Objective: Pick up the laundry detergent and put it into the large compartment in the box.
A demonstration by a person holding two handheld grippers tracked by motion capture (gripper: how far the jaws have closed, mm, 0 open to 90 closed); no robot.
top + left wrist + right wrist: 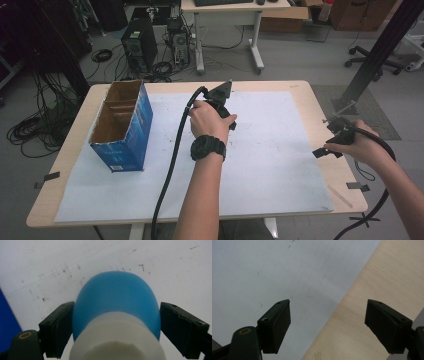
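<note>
The left gripper (116, 322) had its jaws spread around a blue, white-collared object (116, 305), seemingly smooth, light plastic, best pinched at its widest part

My left tool (222, 102) sits mid-worktop over the white sheet (270, 165), my hand wrapped around it, watch on the wrist. The open blue carton (125, 127) stands well apart to its left. My right tool (334, 137) hovers at the worktop's (65, 150) right edge.
</note>
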